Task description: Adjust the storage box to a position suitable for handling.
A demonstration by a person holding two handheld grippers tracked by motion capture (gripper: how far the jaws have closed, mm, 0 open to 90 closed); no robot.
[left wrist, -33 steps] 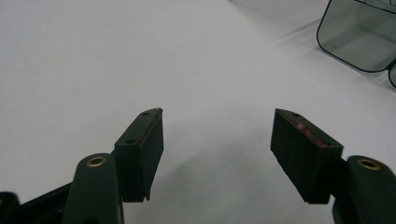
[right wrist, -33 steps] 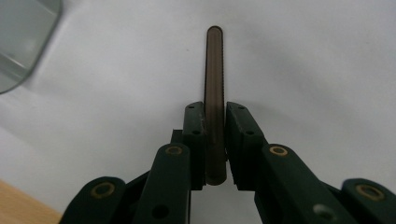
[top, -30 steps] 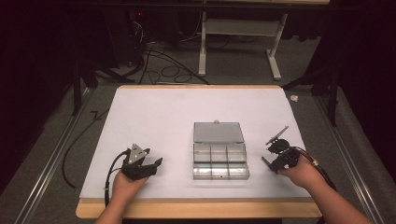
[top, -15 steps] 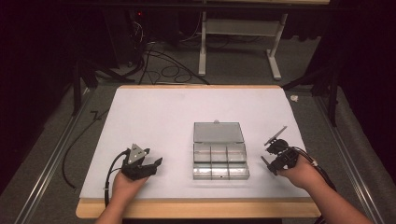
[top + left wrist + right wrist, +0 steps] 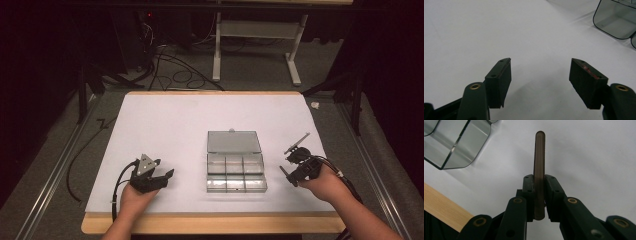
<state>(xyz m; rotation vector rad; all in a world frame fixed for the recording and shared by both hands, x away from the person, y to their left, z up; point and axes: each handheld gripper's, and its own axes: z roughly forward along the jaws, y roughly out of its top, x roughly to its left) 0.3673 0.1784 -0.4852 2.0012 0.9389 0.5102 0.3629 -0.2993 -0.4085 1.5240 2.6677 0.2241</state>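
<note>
A clear plastic compartment box lies mid-table with its lid folded flat behind it. To its right, a hand holds my right gripper, shut on a thin dark flat strip that sticks out past the jaws. In the right gripper view the strip stands edge-on between the pads of the right gripper, one edge finely toothed. My left gripper rests left of the box on the white mat. In its own view the left gripper stands open with nothing between its jaws.
The white mat covers the table, with a wooden edge along the front. A corner of the box lies close to the right gripper's left. Cables and a stand's legs lie on the floor beyond the table.
</note>
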